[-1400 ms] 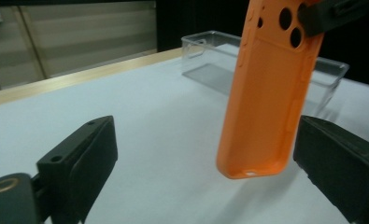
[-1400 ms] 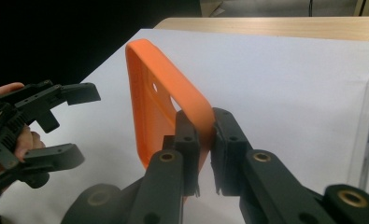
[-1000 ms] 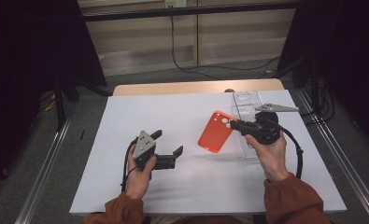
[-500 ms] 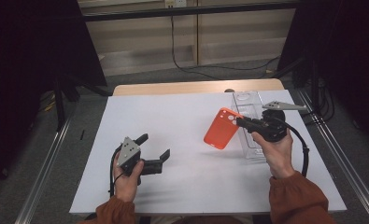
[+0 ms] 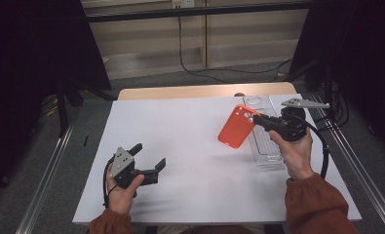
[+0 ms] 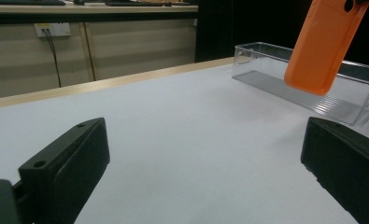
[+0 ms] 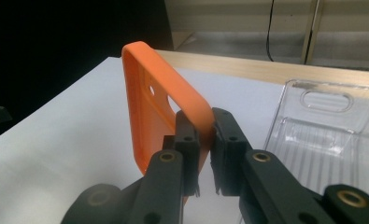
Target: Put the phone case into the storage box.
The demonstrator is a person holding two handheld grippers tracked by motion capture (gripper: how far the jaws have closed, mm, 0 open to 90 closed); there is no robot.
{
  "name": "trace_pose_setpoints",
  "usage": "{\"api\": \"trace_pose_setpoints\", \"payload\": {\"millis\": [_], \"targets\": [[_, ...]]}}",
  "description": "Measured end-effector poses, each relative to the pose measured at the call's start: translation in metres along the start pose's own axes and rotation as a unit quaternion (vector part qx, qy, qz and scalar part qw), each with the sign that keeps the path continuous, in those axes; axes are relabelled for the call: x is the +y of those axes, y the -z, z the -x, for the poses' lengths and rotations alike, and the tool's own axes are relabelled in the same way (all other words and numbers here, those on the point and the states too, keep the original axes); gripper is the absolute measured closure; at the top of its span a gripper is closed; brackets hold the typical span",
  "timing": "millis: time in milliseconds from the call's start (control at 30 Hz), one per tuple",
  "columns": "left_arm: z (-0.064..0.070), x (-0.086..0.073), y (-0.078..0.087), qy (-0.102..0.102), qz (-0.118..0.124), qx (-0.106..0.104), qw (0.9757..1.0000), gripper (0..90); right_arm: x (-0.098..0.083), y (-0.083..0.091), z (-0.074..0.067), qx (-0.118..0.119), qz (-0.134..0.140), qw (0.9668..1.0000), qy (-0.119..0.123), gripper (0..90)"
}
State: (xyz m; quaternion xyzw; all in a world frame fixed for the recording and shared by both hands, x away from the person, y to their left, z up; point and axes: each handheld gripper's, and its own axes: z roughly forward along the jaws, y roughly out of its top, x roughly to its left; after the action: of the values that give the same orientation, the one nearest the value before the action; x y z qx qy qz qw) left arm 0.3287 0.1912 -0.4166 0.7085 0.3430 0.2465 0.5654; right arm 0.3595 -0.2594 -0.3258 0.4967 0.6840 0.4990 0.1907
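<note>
1. The white tabletop (image 5: pixel 195 146) carries the work; its middle lies bare.
2. At three o'clock, a clear, ribbed plastic tray (image 5: pixel 264 146) lies empty, apparently the destination.
3. Just left of the tray, an orange soft plastic phone case (image 5: pixel 236 126) hangs tilted above the tabletop, lifted but not yet placed.
4. The right gripper (image 7: pixel 204 133) has its jaws pinching the case's edge.
5. At seven o'clock, the left gripper (image 5: pixel 148 158) waits, jaws spread, holding nothing.
</note>
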Motion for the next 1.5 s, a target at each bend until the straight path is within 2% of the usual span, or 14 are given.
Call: {"api": "trace_pose_setpoints", "payload": {"millis": [100, 167, 433, 667, 767, 1067, 1233, 1300, 1367, 1500], "targets": [[-0.001, 0.000, 0.005, -0.014, -0.002, 0.003, 0.9999, 1.8, 0.005, 0.001, 0.003, -0.004, 0.007, 1.0000, 0.003, 81.8], [-0.003, -0.001, 0.009, -0.011, -0.001, 0.000, 0.9999, 2.0, 0.007, 0.002, 0.004, -0.007, 0.009, 0.9999, 0.002, 81.9], [-0.011, -0.008, 0.025, 0.001, 0.004, 0.020, 0.9998, 2.4, 0.020, 0.011, 0.010, -0.016, 0.026, 0.9995, 0.012, 81.9], [-0.015, -0.015, 0.033, -0.003, -0.006, 0.033, 0.9994, 2.8, 0.033, 0.019, 0.016, -0.026, 0.038, 0.9987, 0.024, 81.9], [-0.014, -0.016, 0.038, 0.004, 0.002, 0.040, 0.9992, 2.9, 0.040, 0.022, 0.020, -0.031, 0.042, 0.9981, 0.031, 81.9], [-0.010, -0.025, 0.044, 0.000, -0.020, 0.027, 0.9994, 2.9, 0.053, 0.023, 0.035, -0.051, 0.041, 0.9967, 0.049, 82.0], [-0.010, -0.024, 0.044, 0.012, -0.007, 0.031, 0.9994, 3.3, 0.059, 0.022, 0.044, -0.067, 0.039, 0.9955, 0.055, 82.0], [-0.010, -0.024, 0.044, 0.010, -0.006, 0.032, 0.9994, 3.3, 0.060, 0.021, 0.048, -0.073, 0.041, 0.9950, 0.055, 82.0], [-0.009, -0.024, 0.044, 0.011, -0.005, 0.035, 0.9993, 4.5, 0.062, 0.020, 0.050, -0.088, 0.036, 0.9934, 0.064, 81.9], [-0.010, -0.024, 0.044, 0.013, -0.006, 0.035, 0.9993, 3.8, 0.067, 0.016, 0.054, -0.096, 0.031, 0.9921, 0.074, 82.0]]}}
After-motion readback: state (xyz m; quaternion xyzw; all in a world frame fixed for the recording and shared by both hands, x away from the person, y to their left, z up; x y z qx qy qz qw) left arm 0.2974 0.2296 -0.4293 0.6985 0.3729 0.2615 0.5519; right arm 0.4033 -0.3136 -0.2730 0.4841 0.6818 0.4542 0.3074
